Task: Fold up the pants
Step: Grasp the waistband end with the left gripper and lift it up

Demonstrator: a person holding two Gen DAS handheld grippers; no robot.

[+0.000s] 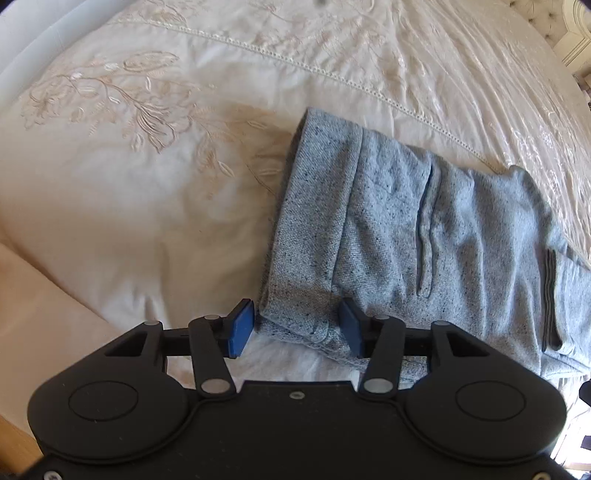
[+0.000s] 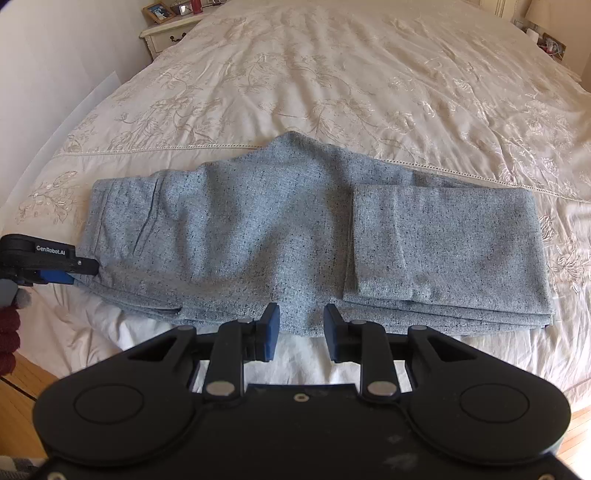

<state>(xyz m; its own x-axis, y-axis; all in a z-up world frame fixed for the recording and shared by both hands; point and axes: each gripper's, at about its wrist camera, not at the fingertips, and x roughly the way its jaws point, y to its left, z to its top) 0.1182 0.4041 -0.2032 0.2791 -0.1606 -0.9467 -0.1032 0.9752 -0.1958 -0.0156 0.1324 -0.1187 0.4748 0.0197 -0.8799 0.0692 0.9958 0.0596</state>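
Holding position: I have both tongs low at the near edge of the bed, neither one closed on cloth.
Left tongs (image 1: 297, 328): jaws wide apart, straddling the near waistband corner of the pants (image 1: 424, 236); the corner lies between the pads, ungripped.
Right tongs (image 2: 301, 336): jaws parted more narrowly, empty, just short of the near edge at mid-length.
Pants location: grey speckled pants (image 2: 258, 236) lie flat across the bedspread (image 2: 332, 74), waistband to my left, leg ends already turned back over the legs on my right.
Step in hand, as I judge it: grip the waistband end and carry it over toward the folded leg end.
Technique: I would push the left pads further on so they catch every layer, close fully, lift evenly, and keep the edges aligned.
Right wrist view only: folded leg panel, whole garment outline, nightstand (image 2: 166, 33), left tongs at the waistband corner.
Left wrist view only: layers between the left pads, pocket seam.
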